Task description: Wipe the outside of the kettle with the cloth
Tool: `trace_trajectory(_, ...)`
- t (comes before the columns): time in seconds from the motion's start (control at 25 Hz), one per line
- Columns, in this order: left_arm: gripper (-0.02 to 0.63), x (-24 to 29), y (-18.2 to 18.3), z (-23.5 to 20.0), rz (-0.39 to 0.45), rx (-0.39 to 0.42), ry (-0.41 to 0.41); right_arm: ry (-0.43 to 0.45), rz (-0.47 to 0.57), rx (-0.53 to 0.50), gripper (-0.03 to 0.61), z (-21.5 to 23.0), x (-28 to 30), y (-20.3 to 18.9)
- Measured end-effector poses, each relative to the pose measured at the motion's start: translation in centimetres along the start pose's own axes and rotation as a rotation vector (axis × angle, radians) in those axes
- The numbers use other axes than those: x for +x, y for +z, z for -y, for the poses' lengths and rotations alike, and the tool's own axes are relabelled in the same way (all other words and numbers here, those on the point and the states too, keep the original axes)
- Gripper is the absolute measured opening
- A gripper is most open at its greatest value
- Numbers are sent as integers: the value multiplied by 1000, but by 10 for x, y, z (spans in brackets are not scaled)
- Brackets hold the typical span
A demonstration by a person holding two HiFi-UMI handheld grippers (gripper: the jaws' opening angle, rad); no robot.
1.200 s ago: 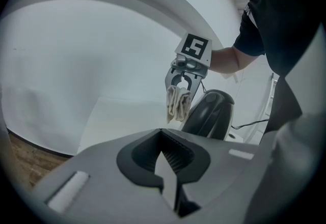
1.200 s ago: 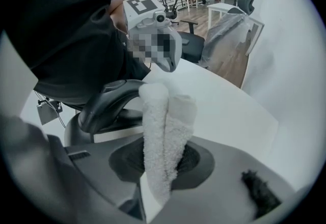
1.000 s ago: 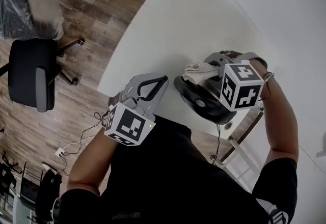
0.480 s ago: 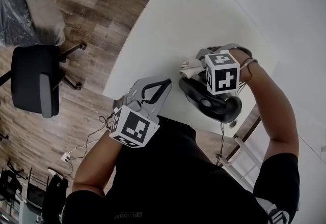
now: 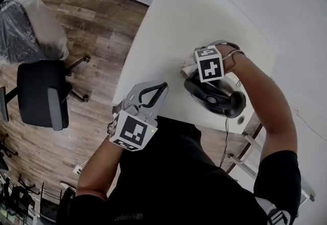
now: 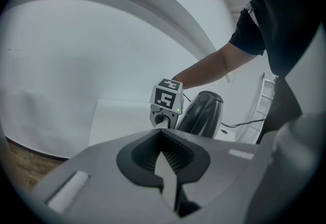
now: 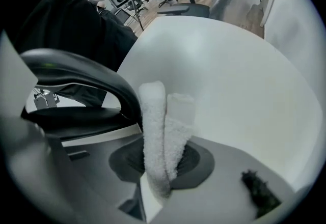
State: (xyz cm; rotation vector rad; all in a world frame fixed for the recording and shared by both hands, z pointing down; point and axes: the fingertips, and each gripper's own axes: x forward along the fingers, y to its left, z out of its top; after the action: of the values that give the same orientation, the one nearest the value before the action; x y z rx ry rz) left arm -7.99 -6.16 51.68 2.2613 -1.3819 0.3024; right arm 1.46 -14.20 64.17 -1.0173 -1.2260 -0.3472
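Gripping a folded white cloth [image 7: 155,116] in the right tongs [image 7: 159,167], clamped hard on it, two plush folds poking out past the tips. Pressing that cloth against the black kettle [image 5: 217,98], right beside the curve of its handle. Finding the kettle upright on the white table [image 5: 173,19], close to the near edge, towards the right, with a cord [image 5: 225,139] dropping off the edge below. Holding the left tongs [image 6: 165,151] fully closed on nothing, over the table's near left corner, well apart from the kettle. Spotting, far left on the wooden floor [image 5: 92,40], a black office chair [image 5: 41,93].
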Motion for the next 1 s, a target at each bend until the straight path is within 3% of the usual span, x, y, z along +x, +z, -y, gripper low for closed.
trace_trajectory(0.28,5,-18,3,-6,-4,27,-6,-37,-31,13,95,2,-6,1)
trace_trajectory(0.4,5,-23,4,-5,-4,43,-10,-98,19,78,95,5,-21,0)
trace_trajectory(0.52,5,-24,3,-10,-10,41,6,-193,156,232,95,12,-50,-7)
trace_trajectory(0.72,5,-27,7,-14,-1,-3,31,-431,427,529,95,7,-105,-41)
trace_trajectory(0.8,5,-26,14,-10,10,-16,40,-532,507,635,95,-5,-120,-70)
trace_trajectory(1.0,5,-31,24,3,34,-70,79,-762,832,1000,95,-72,-144,-139)
